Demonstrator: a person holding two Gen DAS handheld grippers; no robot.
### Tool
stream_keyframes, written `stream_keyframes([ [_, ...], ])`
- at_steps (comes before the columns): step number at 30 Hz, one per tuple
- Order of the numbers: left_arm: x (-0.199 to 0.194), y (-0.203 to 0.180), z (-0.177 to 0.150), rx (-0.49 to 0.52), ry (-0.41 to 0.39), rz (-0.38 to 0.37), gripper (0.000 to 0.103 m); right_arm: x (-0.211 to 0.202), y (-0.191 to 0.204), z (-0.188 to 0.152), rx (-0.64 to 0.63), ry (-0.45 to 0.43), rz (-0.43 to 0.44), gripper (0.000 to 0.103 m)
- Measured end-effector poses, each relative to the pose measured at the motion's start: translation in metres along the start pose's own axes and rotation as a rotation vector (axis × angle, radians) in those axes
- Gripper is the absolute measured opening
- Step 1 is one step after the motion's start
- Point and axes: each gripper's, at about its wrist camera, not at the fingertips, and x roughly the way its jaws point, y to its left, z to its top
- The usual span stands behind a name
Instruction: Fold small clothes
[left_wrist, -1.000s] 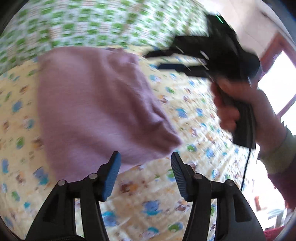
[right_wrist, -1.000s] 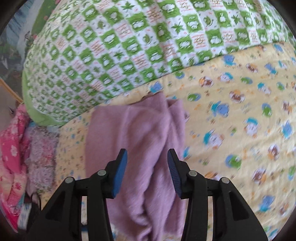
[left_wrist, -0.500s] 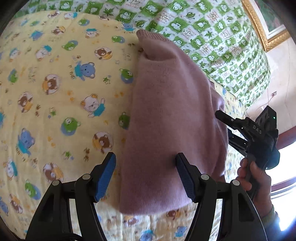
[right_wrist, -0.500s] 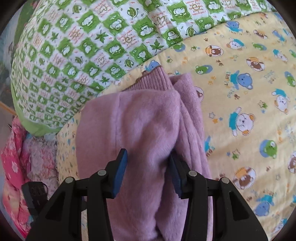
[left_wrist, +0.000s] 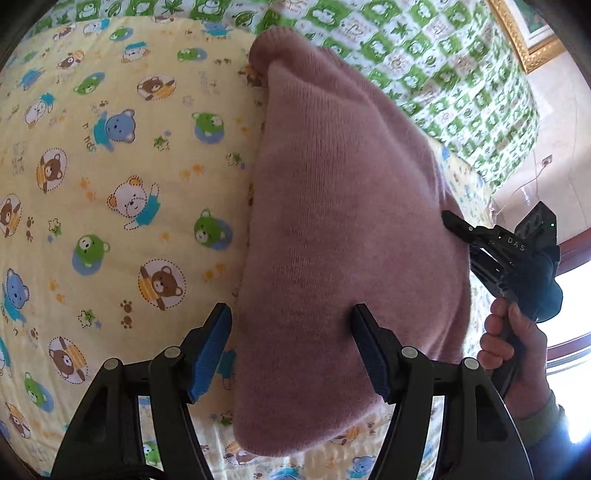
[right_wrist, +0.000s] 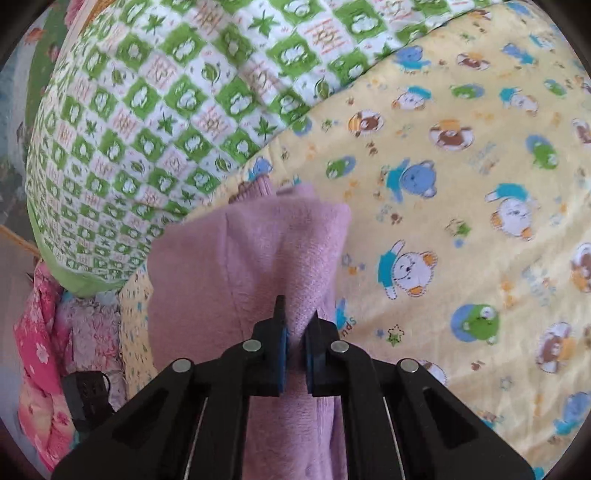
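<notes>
The right gripper (right_wrist: 294, 332) has narrowed from half open and is closing on a ridge of the sweater (left_wrist: 343, 221), cloth pinched between its pads. The left gripper (left_wrist: 291, 347) stands wide, straddling the sweater's near edge, gripping nothing. The sweater lies partly folded on the sheet (left_wrist: 110, 184), beside the quilt (right_wrist: 166, 110). Judgement: one side is secured; the left grasp remains before the next fold.

left wrist view close, angled down over pink sweater (left_wrist: 347, 229) toward green quilt (left_wrist: 443, 74), right wrist view close, facing same quilt, both share sweater, bear-print sheet (right_wrist: 461, 221)
</notes>
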Motion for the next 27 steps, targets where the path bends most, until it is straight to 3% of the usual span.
stream_keyframes([
  [2, 0.001, 0.001, 0.002, -0.007, 0.004, 0.001, 0.069, 0.000, 0.002, -0.001, 0.018, 0.002, -0.009, 0.018],
  [6, -0.012, 0.001, 0.017, 0.032, -0.042, 0.027, 0.068, -0.023, 0.012, -0.006, -0.005, -0.051, -0.043, 0.049],
  [15, -0.007, 0.007, 0.120, -0.032, -0.087, -0.001, 0.074, -0.032, 0.025, -0.038, -0.016, -0.028, -0.031, 0.060],
  [20, 0.027, 0.013, 0.173, -0.048, -0.066, 0.057, 0.072, -0.028, 0.021, -0.058, 0.028, -0.016, -0.024, 0.060],
  [21, 0.031, 0.014, 0.179, -0.048, -0.074, 0.048, 0.069, -0.028, 0.021, -0.061, 0.036, -0.014, -0.027, 0.060],
  [22, 0.033, 0.014, 0.184, -0.042, -0.086, 0.034, 0.053, -0.028, 0.019, -0.063, 0.041, -0.012, -0.030, 0.060],
  [23, 0.035, 0.012, 0.190, -0.022, -0.091, 0.015, 0.030, -0.028, 0.019, -0.063, 0.038, -0.013, -0.030, 0.060],
  [25, 0.037, 0.003, 0.199, 0.041, -0.091, 0.008, 0.008, -0.028, 0.022, -0.062, 0.010, -0.017, -0.024, 0.060],
  [26, 0.035, -0.008, 0.203, 0.098, -0.109, 0.032, 0.006, -0.028, 0.025, -0.059, -0.017, -0.023, -0.023, 0.058],
  [27, 0.032, -0.015, 0.205, 0.139, -0.122, 0.038, 0.006, -0.028, 0.029, -0.056, -0.043, -0.031, -0.029, 0.048],
])
